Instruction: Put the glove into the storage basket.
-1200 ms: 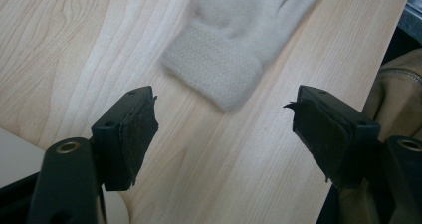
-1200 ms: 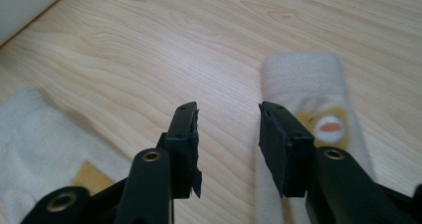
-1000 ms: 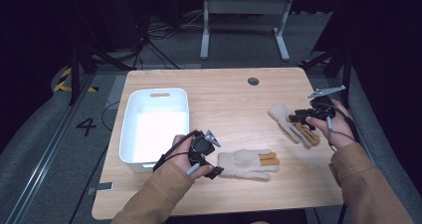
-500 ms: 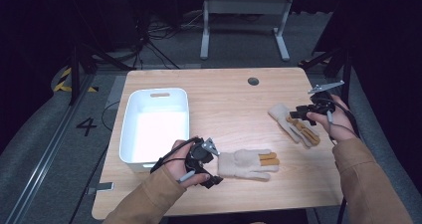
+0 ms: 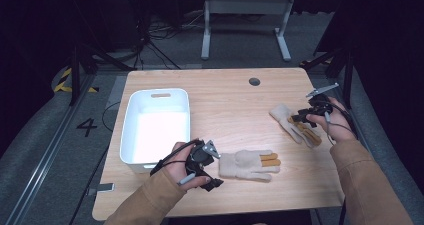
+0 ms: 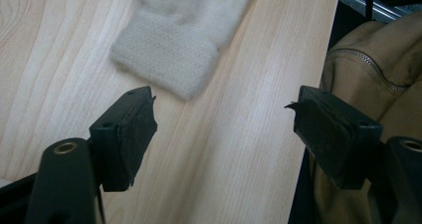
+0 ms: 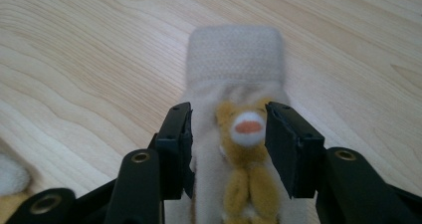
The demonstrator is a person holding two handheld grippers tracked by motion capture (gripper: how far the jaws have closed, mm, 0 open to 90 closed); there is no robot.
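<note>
2 open tools (image 5: 212, 172) (image 5: 303, 118); right tool view alone with glove's (image 7: 234, 129) orange-nosed animal face between unpressed pads.

The left claw (image 6: 224, 129) has its two black jaws wide apart above the wooden tabletop (image 6: 239, 174). The cuff of a cream knitted glove (image 6: 174, 50) lies just beyond them, untouched. A brown sleeve (image 6: 368, 79) is at the right.

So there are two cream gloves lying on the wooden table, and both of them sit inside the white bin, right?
Not quite. Both gloves lie on the bare table, outside the white bin. The high view shows one glove beside the left gripper and the other glove under the right gripper.
</note>
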